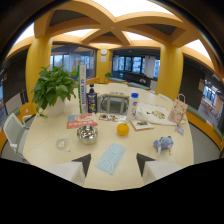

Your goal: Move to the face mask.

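Face mask [111, 158] lies flat on the counter [45, 137], light blue, just ahead of my fingers and lined up with the gap between them, a touch nearer my left finger. My gripper [112, 162] is spread wide, nothing held; both dark tips show, one to each side of the mask's near end, not touching it as far as I can tell.

To do this step well I'd judge: go straight forward and slightly down, keep the mask centred in the gap, shade a little left. No big swing needed. Keep the fingers apart so they straddle it rather than shove it; thin and light, it will likely slide or crumple if a tip catches its edge.

Beyond the fingers: steel bowl [87, 133] ahead-left, orange [122, 129] ahead-right, small blue toy [163, 144] off past my right finger. All apart from the mask, so the lane is open.

Pose: gripper held above the near counter edge, pitched down at the surface, roughly level side to side. Hand itself not visible.
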Available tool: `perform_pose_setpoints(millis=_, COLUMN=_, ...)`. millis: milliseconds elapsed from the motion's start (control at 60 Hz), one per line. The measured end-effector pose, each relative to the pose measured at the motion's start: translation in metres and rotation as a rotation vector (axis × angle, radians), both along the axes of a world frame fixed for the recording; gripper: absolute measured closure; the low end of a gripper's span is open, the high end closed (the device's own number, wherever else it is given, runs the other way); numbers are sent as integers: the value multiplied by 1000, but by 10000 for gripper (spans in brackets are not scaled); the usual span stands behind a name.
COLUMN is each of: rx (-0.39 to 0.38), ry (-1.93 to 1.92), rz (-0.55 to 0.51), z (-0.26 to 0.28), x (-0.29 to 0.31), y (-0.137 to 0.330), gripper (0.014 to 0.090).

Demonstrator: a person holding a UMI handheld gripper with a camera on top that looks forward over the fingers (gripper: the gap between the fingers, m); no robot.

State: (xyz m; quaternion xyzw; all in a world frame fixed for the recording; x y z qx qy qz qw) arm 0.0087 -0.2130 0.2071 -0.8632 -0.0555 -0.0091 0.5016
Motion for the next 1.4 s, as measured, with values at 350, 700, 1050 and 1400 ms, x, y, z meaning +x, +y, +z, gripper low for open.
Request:
perform_pose_setpoints(millis=350, rx=4, ry=-20, rz=-46, z=-19, x=-1, y=-47, gripper=187)
perform_pose_setpoints(millis=700, rx=-82, ry=12, rz=-32, z=-105, x=-9, y=-17, gripper=182)
perform_pose_setpoints(millis=1050, rx=-171, ry=32, rz=-15, z=-170, x=0, y=83, gripper=185)
perform_pose_setpoints(millis=1400, rx=-208, ry=41, rz=-5, z=-185, x=1, y=103, gripper=185)
